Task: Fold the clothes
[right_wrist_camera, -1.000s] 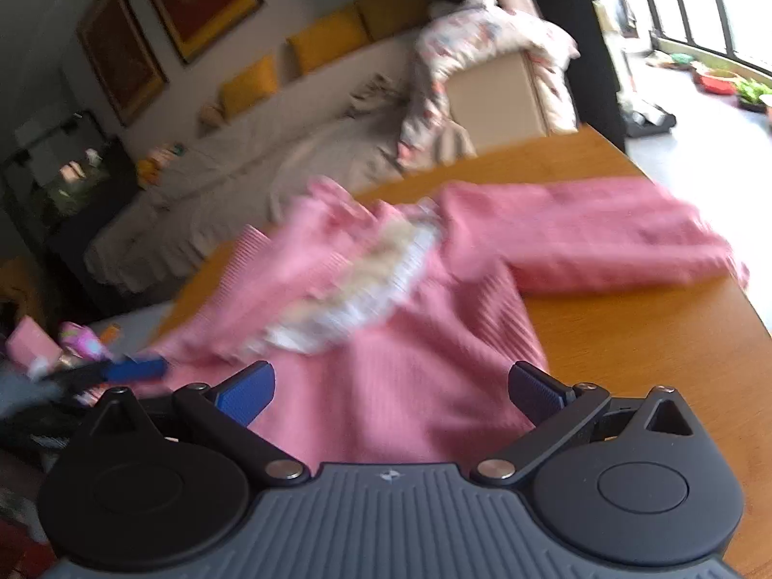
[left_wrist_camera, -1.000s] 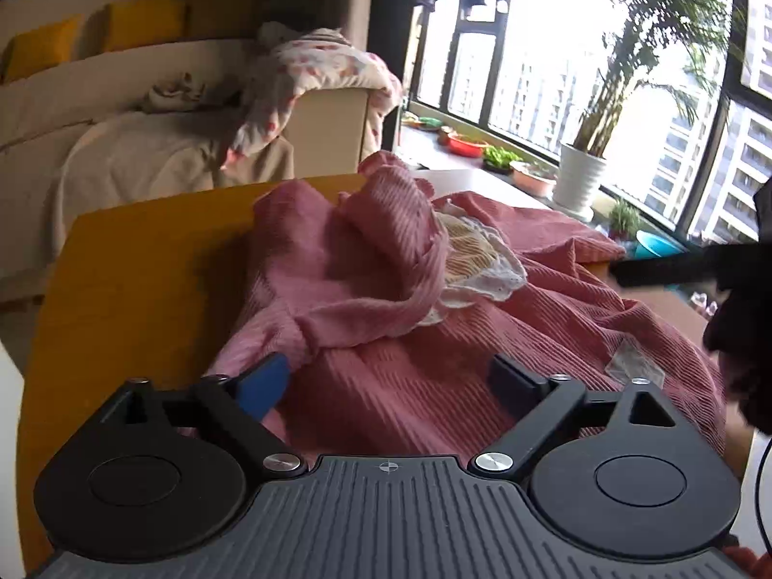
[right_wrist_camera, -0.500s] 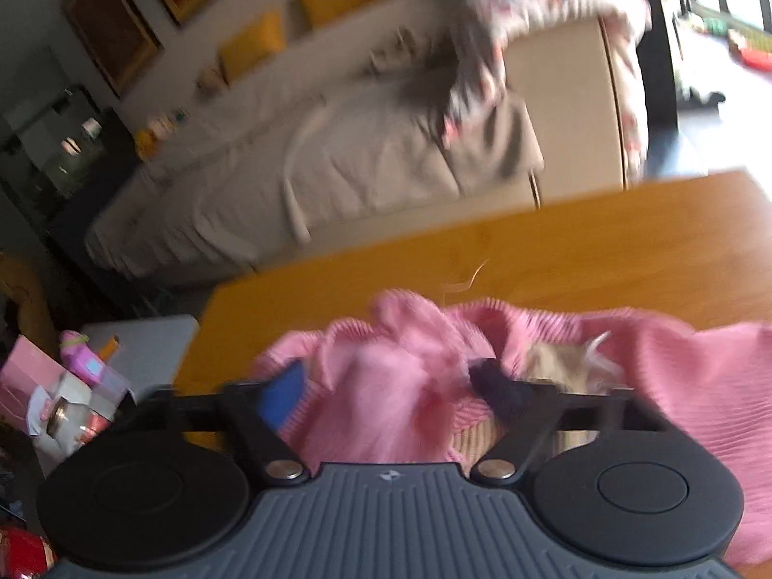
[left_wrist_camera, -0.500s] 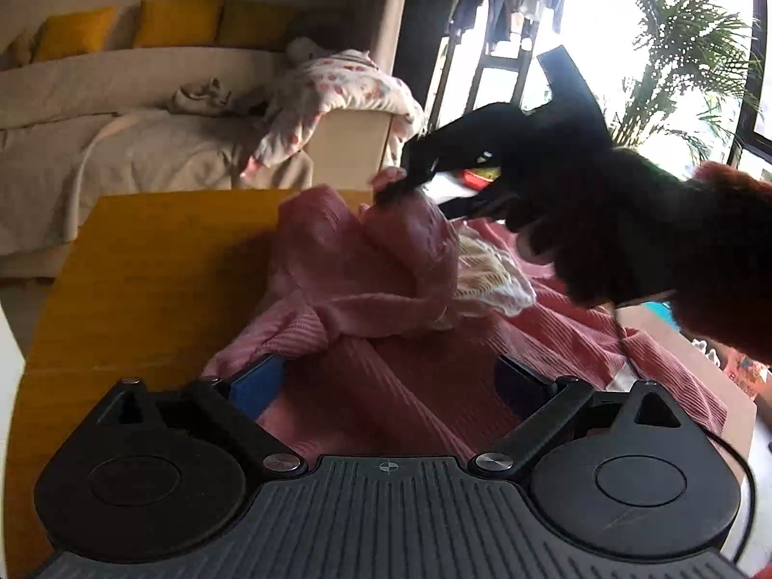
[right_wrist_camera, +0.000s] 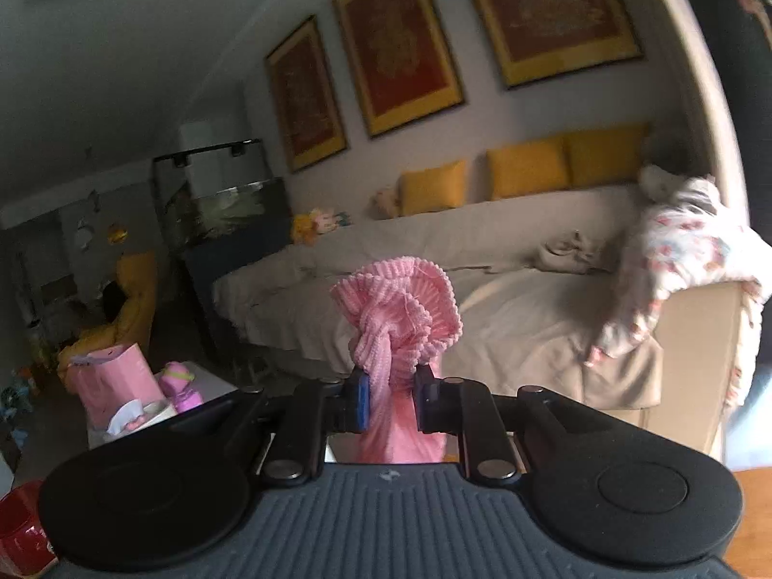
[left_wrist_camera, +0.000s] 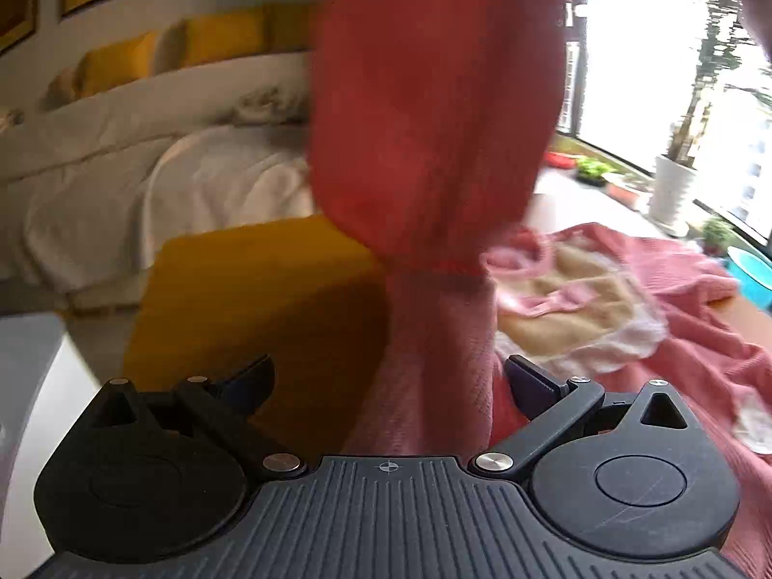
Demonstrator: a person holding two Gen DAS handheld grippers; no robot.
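My right gripper (right_wrist_camera: 392, 403) has its jaws closing on a bunched cuff of the pink ribbed sweater (right_wrist_camera: 398, 309); the pads pinch the fabric from both sides and the ruffled end flares out above them. It's lifted, pointing toward the sofa (right_wrist_camera: 506, 289) with yellow cushions (right_wrist_camera: 526, 169) and framed pictures (right_wrist_camera: 395, 43) on the wall.

My left gripper (left_wrist_camera: 386, 381) has jaws opening, spread wide. A hanging sleeve (left_wrist_camera: 434, 144) of the sweater drops between them, narrowing at the cuff seam, but I can't see either pad pressing on it, so nothing gripped there.

Rest of the sweater (left_wrist_camera: 675, 337) lies crumpled on the yellow-wood worktop (left_wrist_camera: 251, 299), right of the left gripper, with a cream lace-edged collar piece (left_wrist_camera: 579, 309) facing up. The sleeve runs up and out of the top of the left view. Window with potted plant (left_wrist_camera: 675, 183) far right. Left view is motion-blurred.
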